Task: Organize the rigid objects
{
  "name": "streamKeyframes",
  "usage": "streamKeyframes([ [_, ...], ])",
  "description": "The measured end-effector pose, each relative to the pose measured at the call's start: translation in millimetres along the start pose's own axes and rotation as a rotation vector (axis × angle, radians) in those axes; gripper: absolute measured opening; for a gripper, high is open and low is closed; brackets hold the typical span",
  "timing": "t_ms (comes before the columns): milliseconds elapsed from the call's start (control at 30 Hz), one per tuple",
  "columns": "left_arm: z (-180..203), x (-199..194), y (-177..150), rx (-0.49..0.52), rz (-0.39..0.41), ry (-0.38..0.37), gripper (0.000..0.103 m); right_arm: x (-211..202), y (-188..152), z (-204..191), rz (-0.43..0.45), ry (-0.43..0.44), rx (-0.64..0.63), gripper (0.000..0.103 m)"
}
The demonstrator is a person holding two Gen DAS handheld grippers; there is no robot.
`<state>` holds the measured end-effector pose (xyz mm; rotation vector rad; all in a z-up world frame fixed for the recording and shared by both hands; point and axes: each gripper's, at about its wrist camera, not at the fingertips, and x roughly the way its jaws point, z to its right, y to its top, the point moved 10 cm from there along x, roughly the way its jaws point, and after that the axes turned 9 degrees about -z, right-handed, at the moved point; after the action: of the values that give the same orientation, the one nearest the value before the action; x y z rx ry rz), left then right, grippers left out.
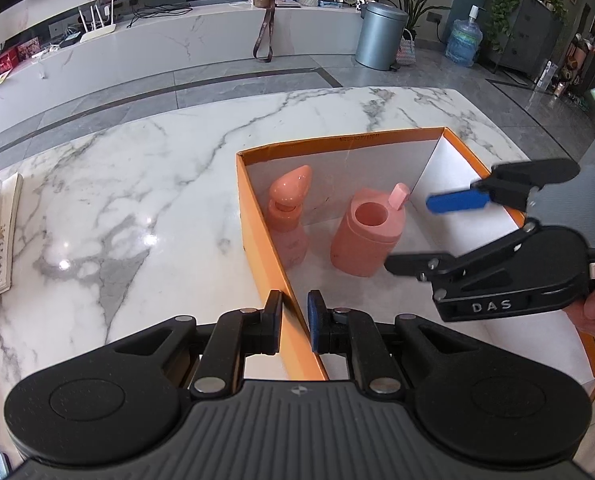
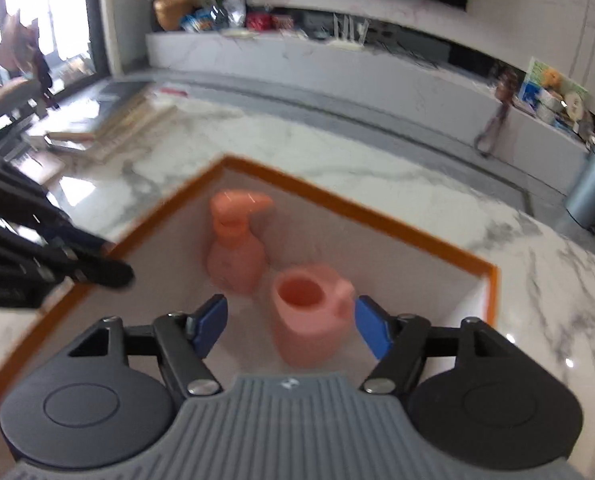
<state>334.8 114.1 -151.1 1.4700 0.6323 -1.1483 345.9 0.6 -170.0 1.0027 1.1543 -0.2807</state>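
An orange box (image 1: 337, 142) with a white inside stands on the marble table (image 1: 117, 184). In its far corner stand a pink pump bottle (image 1: 287, 216) and, to its right, a pink cup (image 1: 367, 236) with a small handle, both upright. My left gripper (image 1: 295, 308) is shut on the box's near left wall, one pad on each side. My right gripper (image 1: 409, 232) reaches in from the right and is open. In the right wrist view the pink cup (image 2: 309, 320) sits between the blue pads (image 2: 371, 332), which stand clear of it, and the pump bottle (image 2: 237, 248) is behind. The right gripper (image 2: 289, 312) hangs inside the box (image 2: 377, 216).
Books (image 1: 1, 236) lie at the table's left edge. A person's hand (image 1: 593, 308) holds the right gripper at the right side. Beyond the table are grey floor, a metal bin (image 1: 379, 36) and a long white ledge (image 1: 157, 52). The box's right half holds nothing.
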Motion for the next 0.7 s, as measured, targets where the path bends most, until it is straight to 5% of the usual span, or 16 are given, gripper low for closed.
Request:
streamKeyframes([
  [100, 0, 0, -1, -0.001, -0.001, 0.004, 0.014, 20, -10, 6, -0.091, -0.006, 0.022, 0.07],
  [233, -1, 0, -2, -0.001, -0.005, -0.001, 0.014, 39, -5, 6, -0.116, 0.03, 0.063, 0.049],
  [433, -1, 0, -2, -0.002, -0.004, -0.006, 0.014, 51, 12, -4, -0.097, 0.032, -0.06, 0.044],
  [533, -1, 0, -2, -0.001, -0.002, -0.009, 0.015, 55, 17, -11, -0.107, 0.071, -0.117, 0.033],
  [700, -1, 0, -2, -0.01, 0.0, -0.008, 0.015, 65, 17, -15, -0.141, 0.074, -0.157, 0.033],
])
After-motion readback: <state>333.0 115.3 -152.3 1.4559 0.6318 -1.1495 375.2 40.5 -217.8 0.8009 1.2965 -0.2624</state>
